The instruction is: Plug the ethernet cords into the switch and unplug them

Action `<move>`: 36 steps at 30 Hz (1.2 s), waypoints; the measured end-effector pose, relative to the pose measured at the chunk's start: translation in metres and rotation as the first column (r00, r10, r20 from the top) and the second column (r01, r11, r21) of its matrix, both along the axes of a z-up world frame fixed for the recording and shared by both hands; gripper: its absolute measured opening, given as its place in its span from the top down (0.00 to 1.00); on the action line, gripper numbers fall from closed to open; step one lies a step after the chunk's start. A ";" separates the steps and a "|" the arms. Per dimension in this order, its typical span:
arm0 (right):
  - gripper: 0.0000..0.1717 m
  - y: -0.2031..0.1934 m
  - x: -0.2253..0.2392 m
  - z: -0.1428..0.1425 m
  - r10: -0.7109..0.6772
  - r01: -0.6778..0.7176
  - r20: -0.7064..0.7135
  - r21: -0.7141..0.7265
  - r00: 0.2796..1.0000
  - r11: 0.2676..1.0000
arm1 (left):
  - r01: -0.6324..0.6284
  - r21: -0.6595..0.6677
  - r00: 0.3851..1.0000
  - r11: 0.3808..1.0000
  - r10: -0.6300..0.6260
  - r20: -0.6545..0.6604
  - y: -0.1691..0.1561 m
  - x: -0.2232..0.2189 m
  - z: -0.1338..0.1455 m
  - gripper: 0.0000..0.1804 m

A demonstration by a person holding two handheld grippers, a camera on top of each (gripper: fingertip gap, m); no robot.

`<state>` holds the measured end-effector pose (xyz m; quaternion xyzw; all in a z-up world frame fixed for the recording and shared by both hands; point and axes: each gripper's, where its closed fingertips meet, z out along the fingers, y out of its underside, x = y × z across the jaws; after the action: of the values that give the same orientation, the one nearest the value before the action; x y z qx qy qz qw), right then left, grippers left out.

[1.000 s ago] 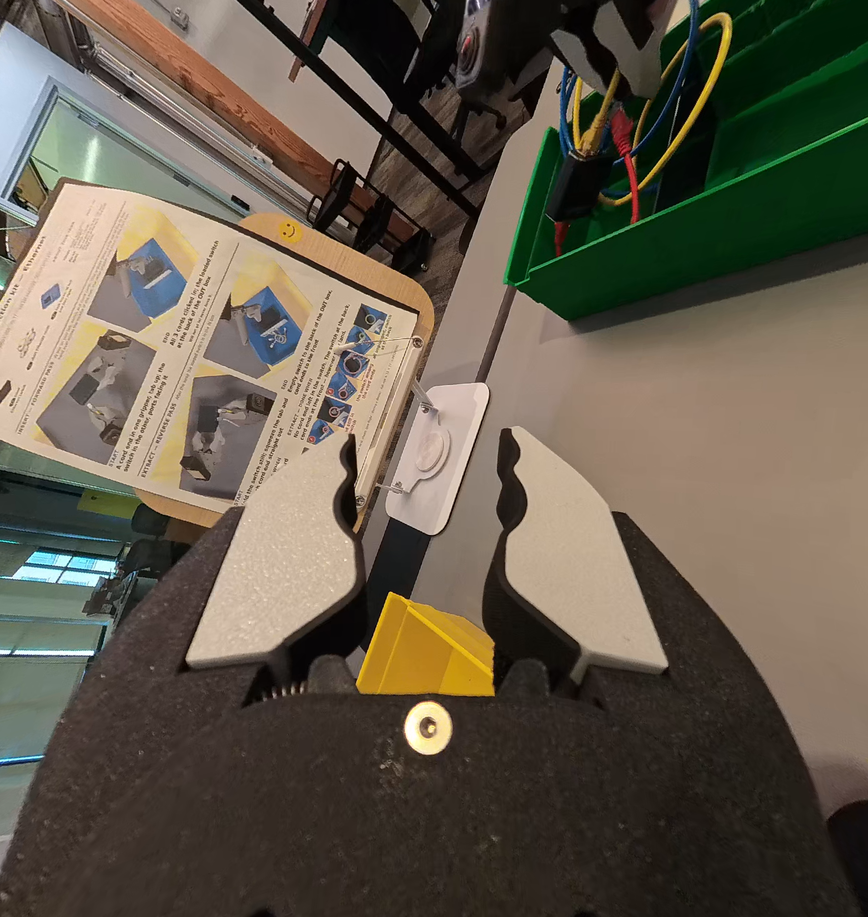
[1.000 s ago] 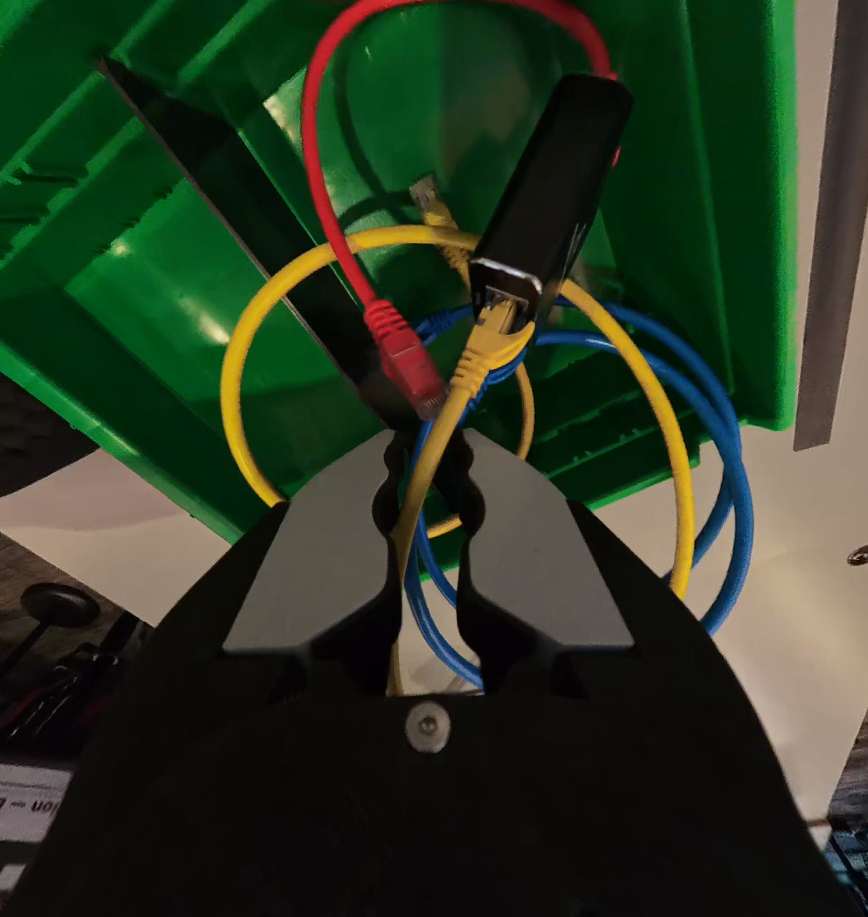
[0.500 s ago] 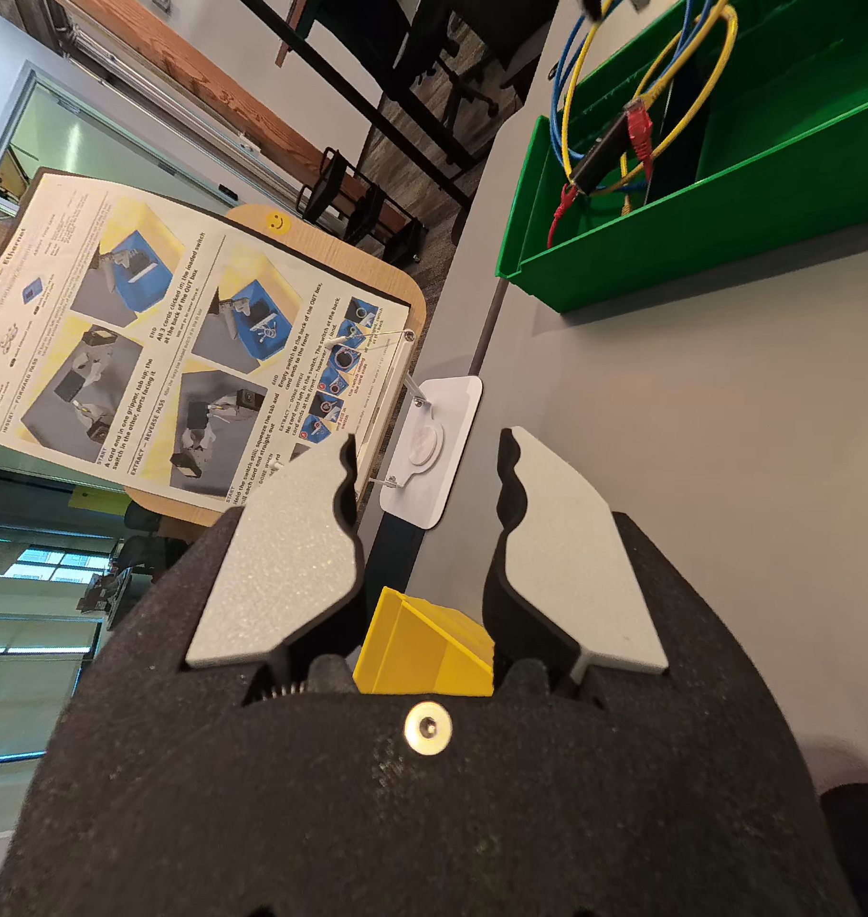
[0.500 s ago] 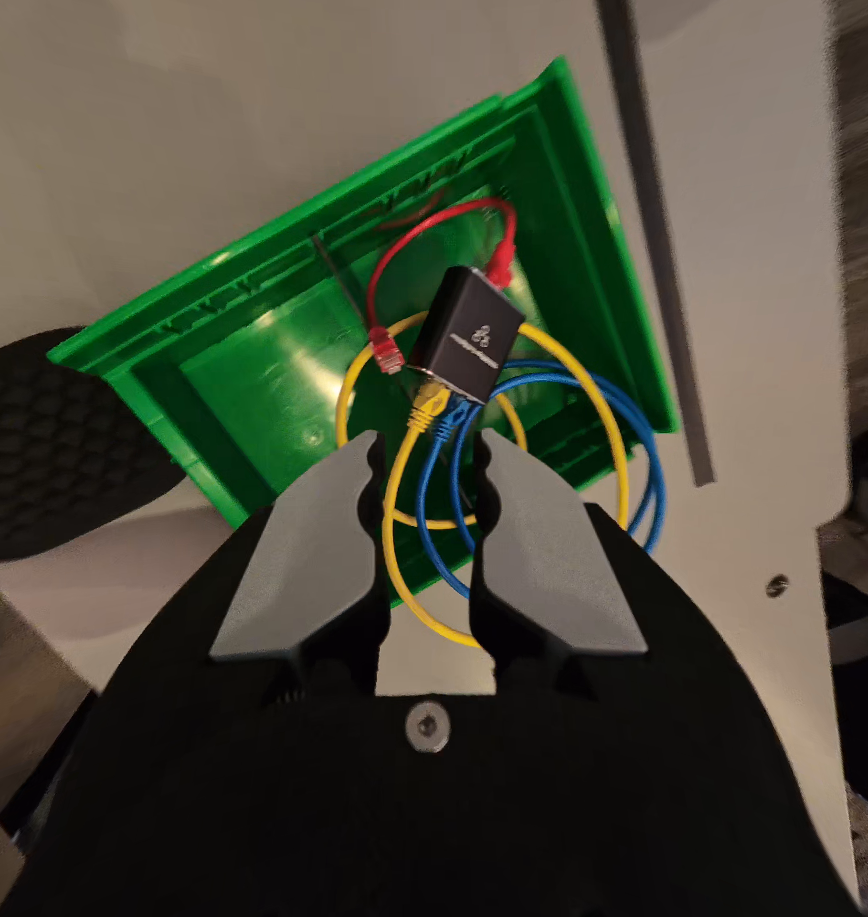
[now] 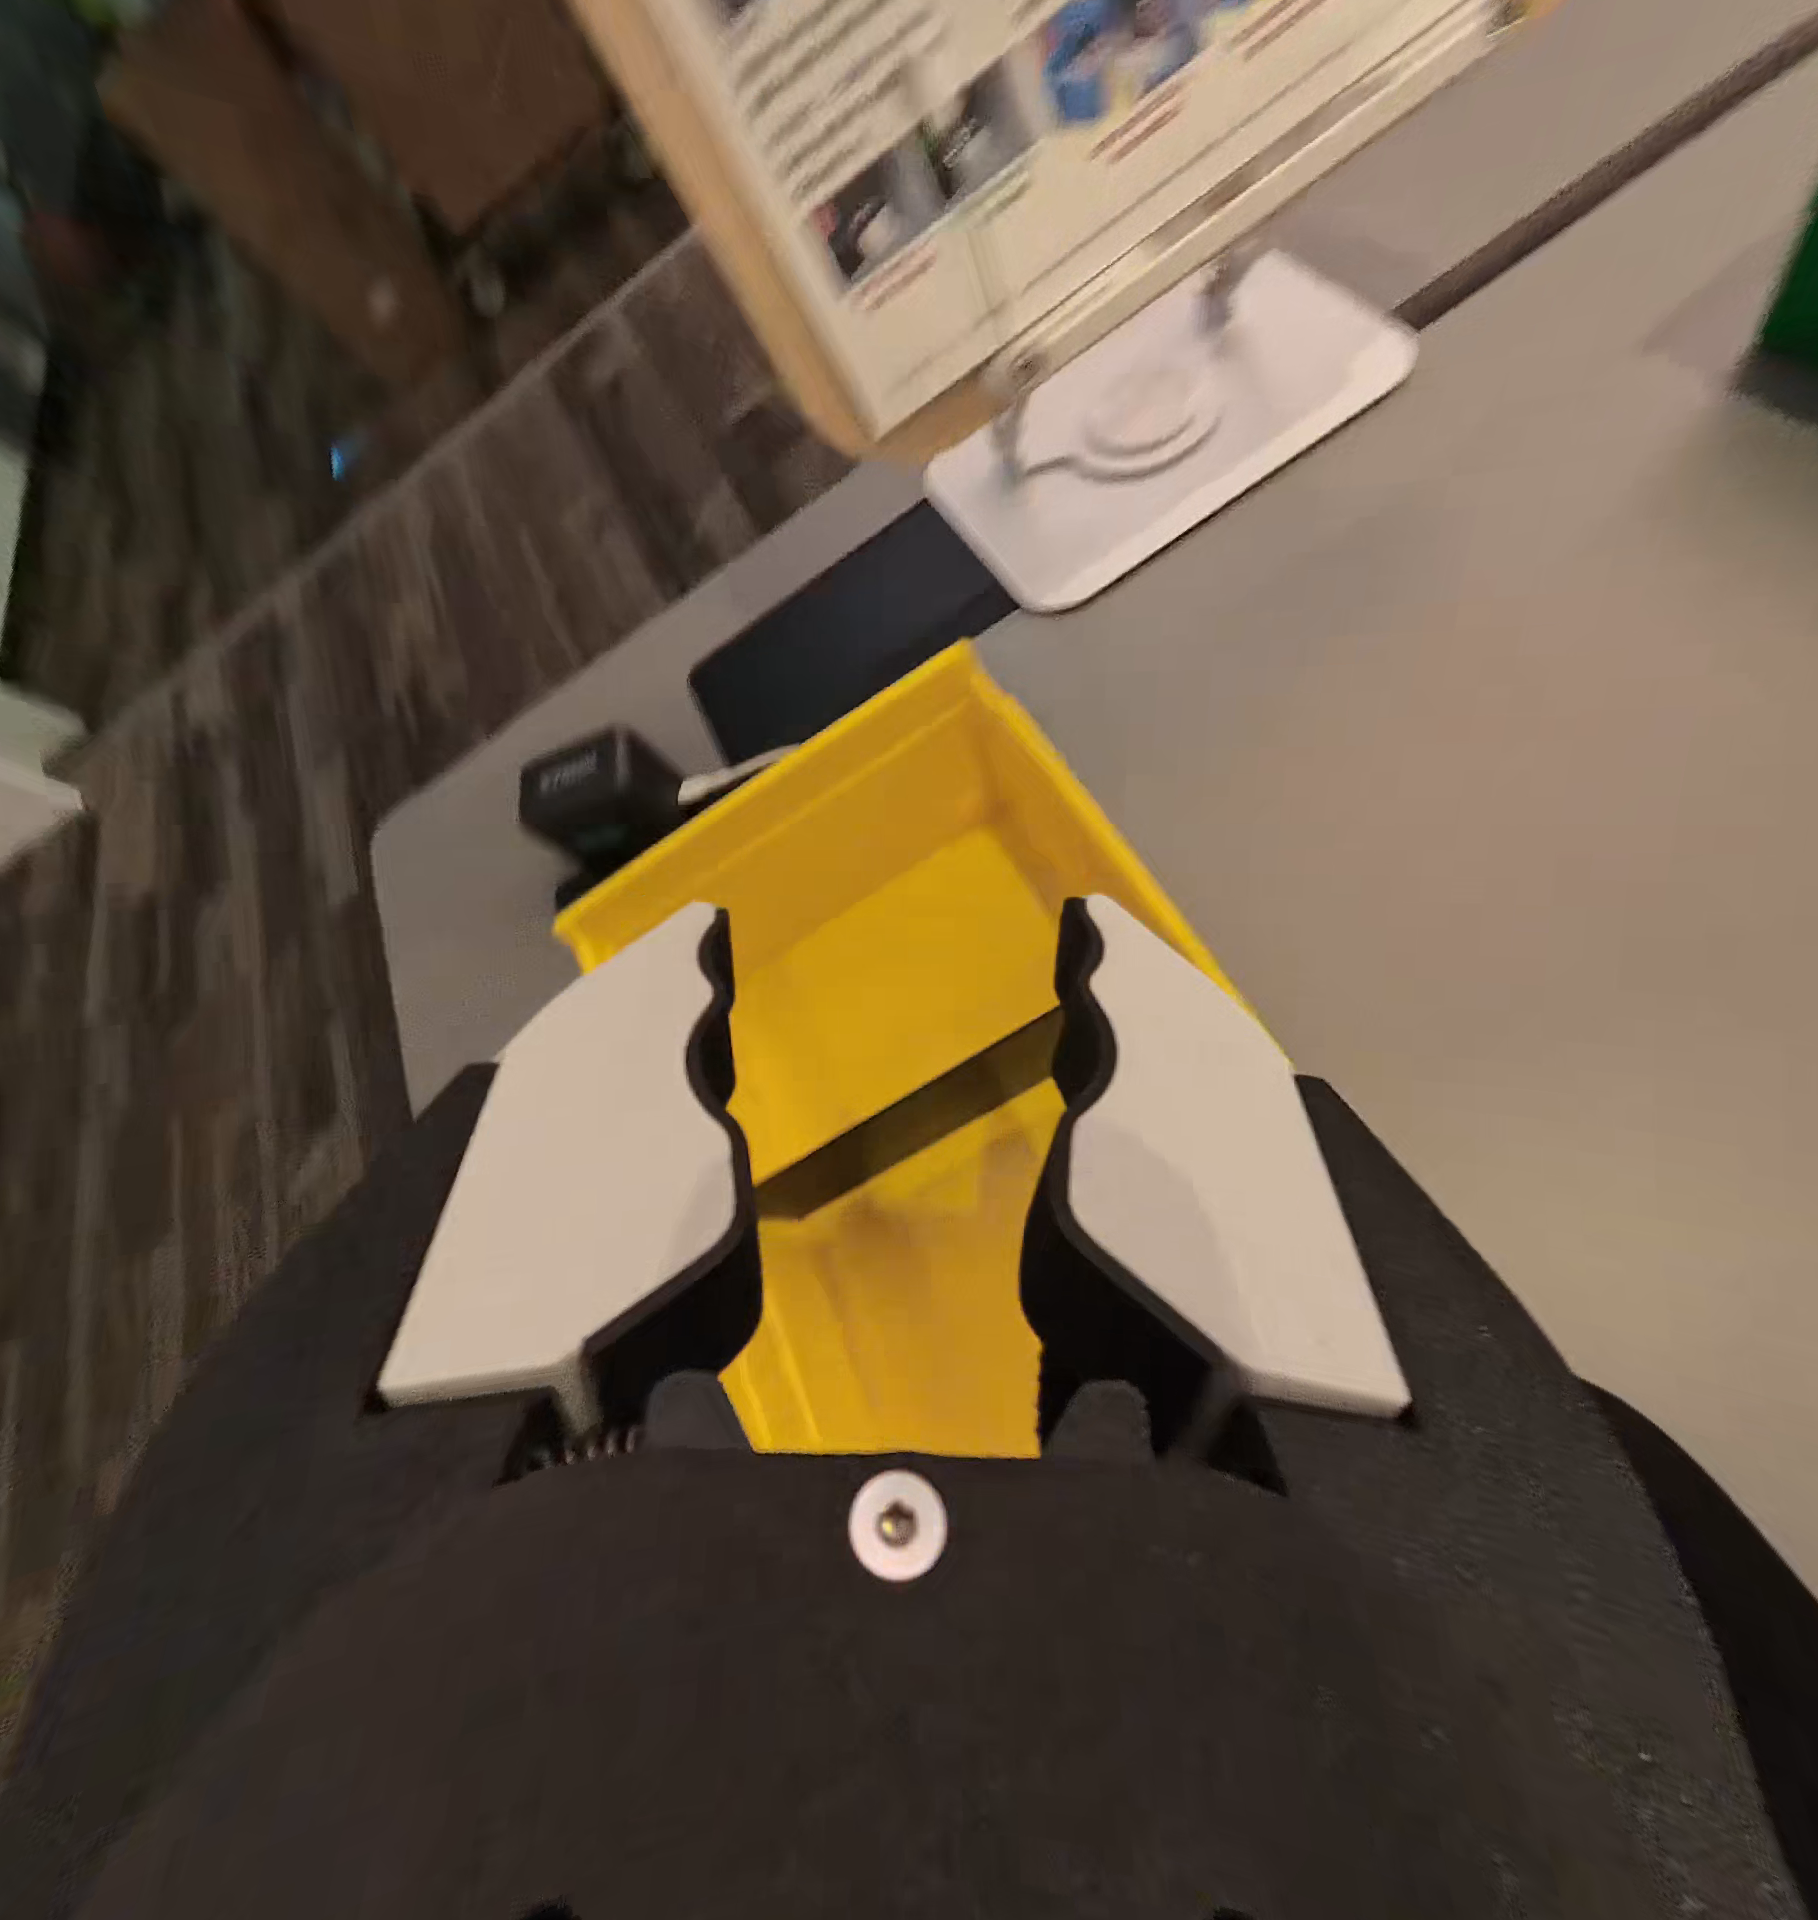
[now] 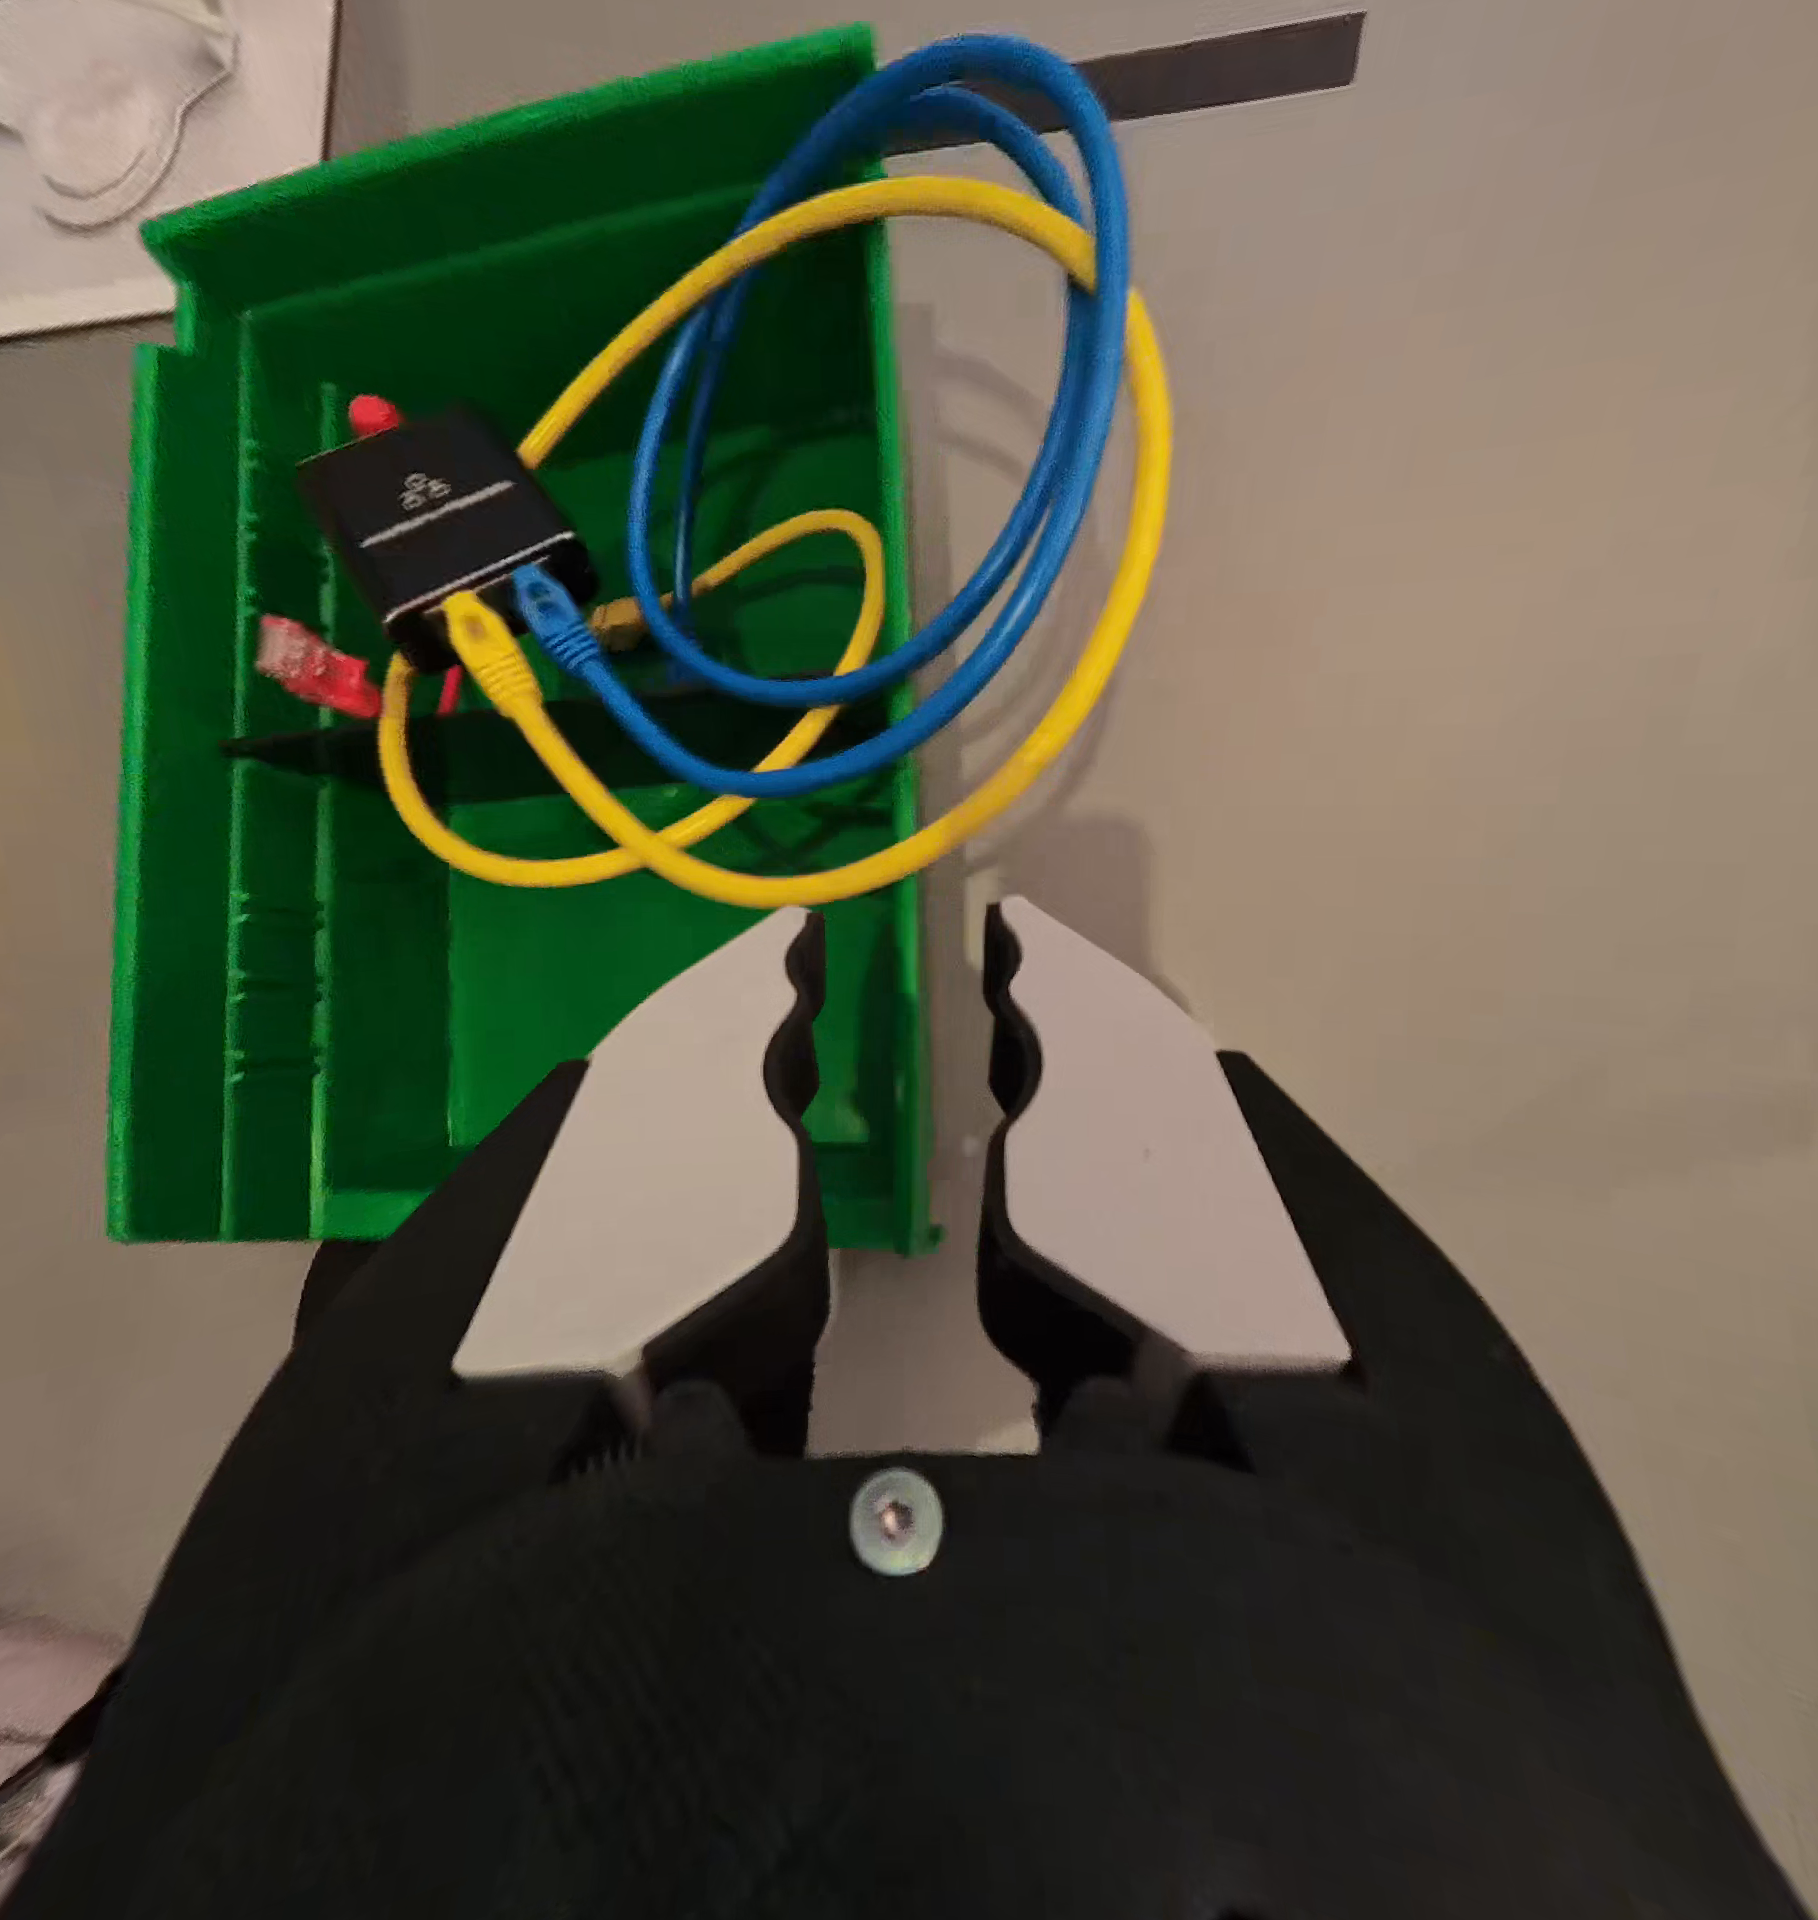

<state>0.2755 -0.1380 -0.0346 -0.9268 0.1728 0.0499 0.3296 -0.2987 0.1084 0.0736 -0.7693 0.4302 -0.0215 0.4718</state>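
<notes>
1. The switch (image 6: 446, 525), a small black box, lies in the green bin (image 6: 292, 935) on the grey table (image 6: 1507, 623). A yellow cord (image 6: 1144, 540) and a blue cord (image 6: 1081, 416) are plugged side by side into its near face; a red plug (image 6: 313, 665) lies loose beside it, and a red end shows at its far face.
2. Handling, as judged: the switch looks light and rigid, so it would probably slide or lift if a cord is pulled without bracing. The cords are springy and hold their loops, which rise over the bin's wall; their smooth jackets would likely slip in a pinch.
3. Where to hold, as judged: the ribbed yellow boot (image 6: 494, 655) or blue boot (image 6: 562, 634) just behind each plug gives a stiffer purchase than the cord; the switch is best gripped across its long sides.
4. Right gripper (image 6: 897, 920): poised above the near part of the bin, pointing down, its tips straddling the bin's right wall, just short of the lowest yellow loop. The fingers stand partly apart and grip nothing.
5. Left gripper (image 5: 892, 914): well away from the switch, angled down over an empty yellow bin (image 5: 863, 769). The fingers are spread wide with nothing between the pads. This view is blurred.
</notes>
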 end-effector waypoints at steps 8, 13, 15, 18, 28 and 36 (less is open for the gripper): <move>0.83 -0.004 -0.003 -0.047 0.060 -0.075 -0.132 -0.112 0.989 0.991 | -0.377 -0.339 0.926 0.862 0.353 -0.133 0.030 -0.103 -0.078 0.68; 0.91 -0.010 -0.021 -0.072 0.124 -0.169 -0.188 -0.248 0.974 0.954 | -0.473 -0.433 0.879 0.767 0.445 -0.171 0.040 -0.134 -0.108 0.69; 0.94 -0.008 -0.018 -0.077 0.114 -0.159 -0.169 -0.284 0.979 0.946 | -0.493 -0.478 0.865 0.727 0.467 -0.182 0.038 -0.143 -0.118 0.69; 0.95 -0.005 -0.020 -0.084 0.111 -0.169 -0.192 -0.315 0.975 0.934 | -0.508 -0.537 0.857 0.673 0.459 -0.235 0.031 -0.155 -0.137 0.72; 0.94 0.004 -0.055 -0.087 0.228 -0.292 -0.195 -0.419 0.954 0.860 | -0.428 -0.741 0.892 0.517 0.375 -0.254 0.011 -0.149 -0.181 0.88; 0.95 0.026 -0.105 -0.086 0.278 -0.380 -0.267 -0.521 0.923 0.764 | -0.411 -0.732 0.912 0.544 0.231 -0.340 0.003 -0.117 -0.184 0.93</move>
<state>0.1702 -0.1116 -0.1206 -0.9900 0.0420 0.1344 0.0112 -0.4159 0.1109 -0.1107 -0.9606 0.2727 -0.0431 0.0326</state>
